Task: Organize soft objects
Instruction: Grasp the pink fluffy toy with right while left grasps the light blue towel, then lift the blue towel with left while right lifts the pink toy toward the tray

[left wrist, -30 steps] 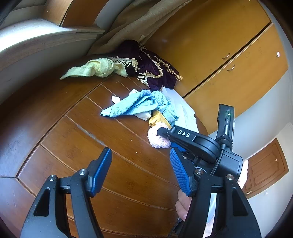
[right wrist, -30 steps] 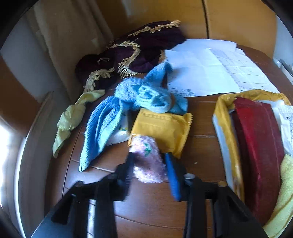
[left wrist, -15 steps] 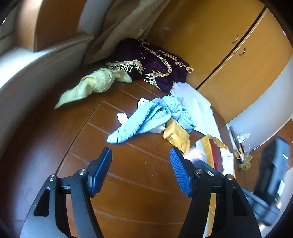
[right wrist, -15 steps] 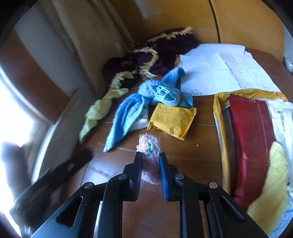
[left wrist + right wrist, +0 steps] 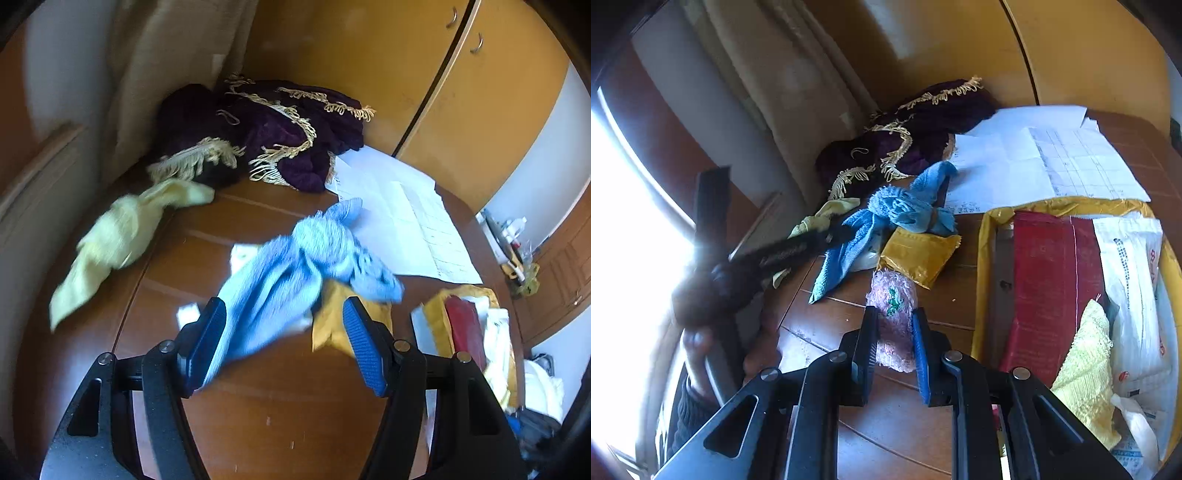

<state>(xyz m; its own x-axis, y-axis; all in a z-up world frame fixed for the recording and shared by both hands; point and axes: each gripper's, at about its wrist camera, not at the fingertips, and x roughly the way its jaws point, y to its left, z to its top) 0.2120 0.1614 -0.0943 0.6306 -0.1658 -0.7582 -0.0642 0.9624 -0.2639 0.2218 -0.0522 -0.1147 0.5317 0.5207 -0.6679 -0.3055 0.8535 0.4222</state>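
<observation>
Right tool (image 5: 894,334) clamped on pink fuzzy cloth (image 5: 894,317), lifted off counter (image 5: 886,435), likely for sorting. Left tool (image 5: 284,343) spread wide, empty, aimed at blue towel (image 5: 295,273) beyond. Yellow cloth (image 5: 118,236), purple fringed cloth (image 5: 273,129) farther back, unsorted.

Two grippers, left (image 5: 284,347) and right (image 5: 894,339), are being seen. One blue towel (image 5: 295,266), one pink cloth (image 5: 893,317), two yellow cloths (image 5: 122,236) (image 5: 1086,376), one purple fringed cloth (image 5: 280,129) and one gold packet (image 5: 918,254) are being counted.
</observation>
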